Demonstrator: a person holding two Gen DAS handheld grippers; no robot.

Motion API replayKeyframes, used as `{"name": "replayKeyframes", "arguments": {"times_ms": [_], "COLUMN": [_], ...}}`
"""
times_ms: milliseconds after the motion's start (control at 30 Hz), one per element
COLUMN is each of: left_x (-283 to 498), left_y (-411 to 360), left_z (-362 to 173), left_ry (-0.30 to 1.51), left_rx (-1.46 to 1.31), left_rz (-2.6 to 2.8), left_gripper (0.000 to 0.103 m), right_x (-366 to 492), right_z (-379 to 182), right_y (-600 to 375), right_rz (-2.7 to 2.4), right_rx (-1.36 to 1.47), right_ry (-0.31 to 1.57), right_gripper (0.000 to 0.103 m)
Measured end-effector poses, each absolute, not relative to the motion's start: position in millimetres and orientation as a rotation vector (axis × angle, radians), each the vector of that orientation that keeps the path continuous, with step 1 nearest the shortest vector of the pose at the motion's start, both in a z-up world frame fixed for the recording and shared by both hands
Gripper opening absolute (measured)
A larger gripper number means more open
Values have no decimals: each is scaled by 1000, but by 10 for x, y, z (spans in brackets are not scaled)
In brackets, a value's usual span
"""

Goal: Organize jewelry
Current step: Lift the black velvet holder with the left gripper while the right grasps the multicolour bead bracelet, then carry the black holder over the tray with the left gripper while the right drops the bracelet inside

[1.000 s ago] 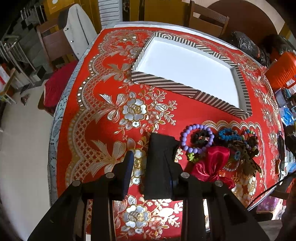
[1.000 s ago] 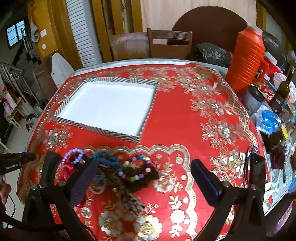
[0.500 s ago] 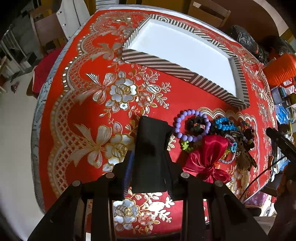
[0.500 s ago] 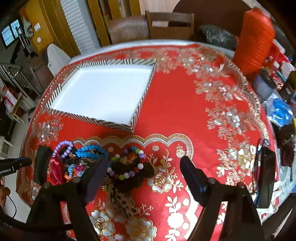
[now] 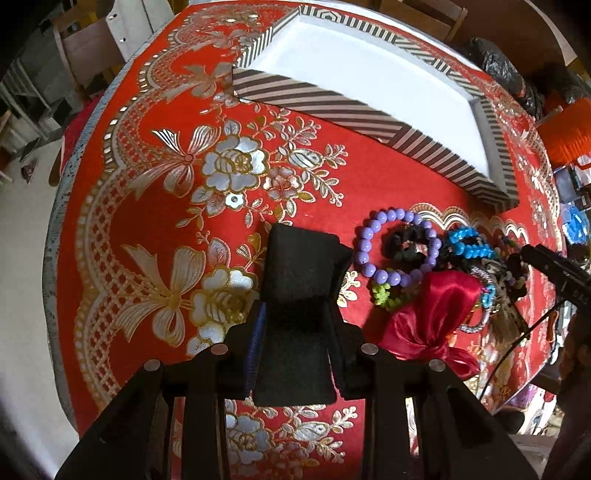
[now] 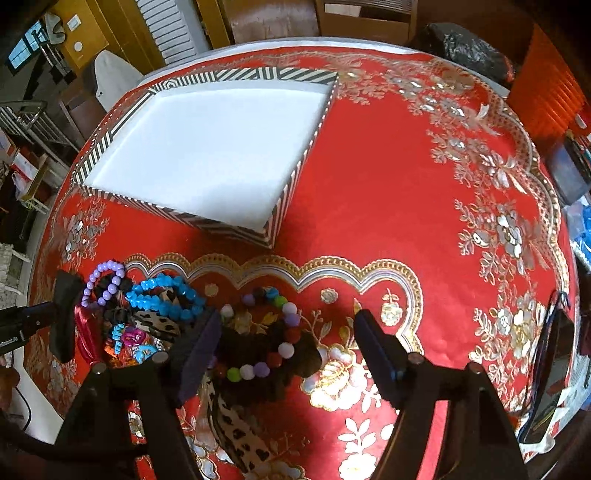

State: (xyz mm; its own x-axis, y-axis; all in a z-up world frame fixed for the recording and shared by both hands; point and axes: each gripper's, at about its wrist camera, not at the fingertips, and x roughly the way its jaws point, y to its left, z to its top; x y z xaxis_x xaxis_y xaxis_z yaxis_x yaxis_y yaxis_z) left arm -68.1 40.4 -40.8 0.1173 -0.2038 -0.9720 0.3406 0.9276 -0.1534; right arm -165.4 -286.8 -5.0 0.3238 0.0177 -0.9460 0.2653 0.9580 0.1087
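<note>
A pile of jewelry lies on the red tablecloth: a purple bead bracelet (image 5: 395, 247), a blue bead bracelet (image 5: 467, 245), a red satin bow (image 5: 432, 317) and a dark pom-pom bracelet with coloured beads (image 6: 266, 339). A striped box with a white inside (image 6: 207, 155) stands behind the pile. My left gripper (image 5: 301, 280) is shut and empty, just left of the purple bracelet. My right gripper (image 6: 284, 332) is open, low over the pom-pom bracelet, which lies between its fingers.
The round table's near edge is close under both grippers. A leopard-print band (image 6: 236, 417) lies below the pom-pom bracelet. A black phone (image 6: 554, 369) lies at the right edge. An orange jug (image 6: 546, 85) and chairs (image 6: 365, 18) stand behind.
My left gripper has closed from open to shut. My right gripper has dropped and moved forward over the pom-pom bracelet, staying open.
</note>
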Motion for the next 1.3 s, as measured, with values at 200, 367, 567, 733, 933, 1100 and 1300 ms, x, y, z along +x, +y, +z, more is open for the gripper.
{"name": "replayKeyframes", "arguments": {"times_ms": [200,367,567,733,933,1100,1300], "left_x": [-687,-706,-666,-689,-737,-771,-747], "left_y": [308,215,193,142,-109,-41,50], "left_z": [-471,-473,-579,-580,-645,-619,-358], "left_ry": [1392,1392,1428,1428,1411,1403,1331], "left_rx": [154,173,181,183,270,195,125], "left_rz": [-411,-446,-434,-438,-456,-450,-465], "left_gripper": [18,23,26,33,39,16,2], "right_x": [-1609,-1588,-1570,-1532,-1453,-1500,-1623], "right_z": [-56,-29,-55,-103,-239,-149,361], "right_y": [-2876,-2942,-2953,-2937,-2881,-2870,-2835], "right_rz": [-141,-133,-124,-114,-87,-67,-24], "right_rx": [248,248,232,218,202,235,298], "right_ry": [1245,1247,1258,1272,1330,1289,1151], "right_gripper": [78,78,78,66,36,10,10]}}
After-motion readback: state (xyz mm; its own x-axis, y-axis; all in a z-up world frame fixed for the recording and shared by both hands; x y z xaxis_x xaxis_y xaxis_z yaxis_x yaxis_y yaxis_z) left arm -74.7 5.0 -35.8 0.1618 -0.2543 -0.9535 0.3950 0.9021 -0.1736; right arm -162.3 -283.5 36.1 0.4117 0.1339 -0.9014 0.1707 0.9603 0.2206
